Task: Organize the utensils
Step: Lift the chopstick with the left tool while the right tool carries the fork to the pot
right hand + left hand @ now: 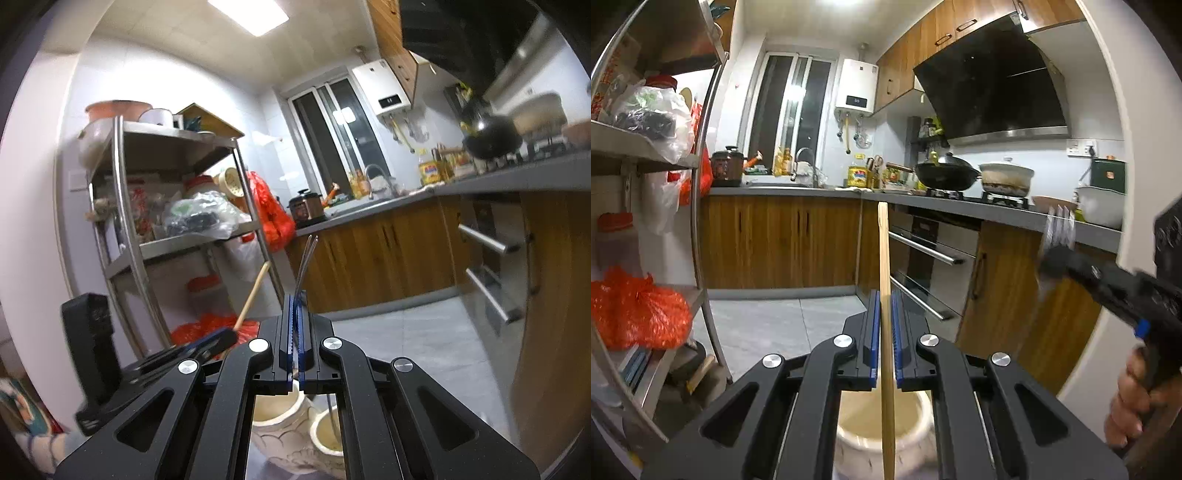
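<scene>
My left gripper (885, 297) is shut on a flat wooden utensil (883, 251) that stands upright between the blue pads. Its lower end hangs over a white ceramic pot (879, 439). At the right of this view a hand holds my right gripper (1054, 260), with blurred metal utensils (1061, 225) sticking up from it. In the right wrist view my right gripper (295, 301) is shut on thin metal utensils (306, 262). They hang above a larger pot (275, 415) and a smaller pot (327, 437). The left gripper (227, 339) and its wooden handle (253, 293) show at the left.
A steel shelf rack (127, 229) with plastic bags stands at the left. The grey counter (997, 214) carries a wok (947, 175) and a white casserole (1006, 179). Oven handles (923, 247) jut out below it. Grey floor tiles (768, 325) lie between rack and cabinets.
</scene>
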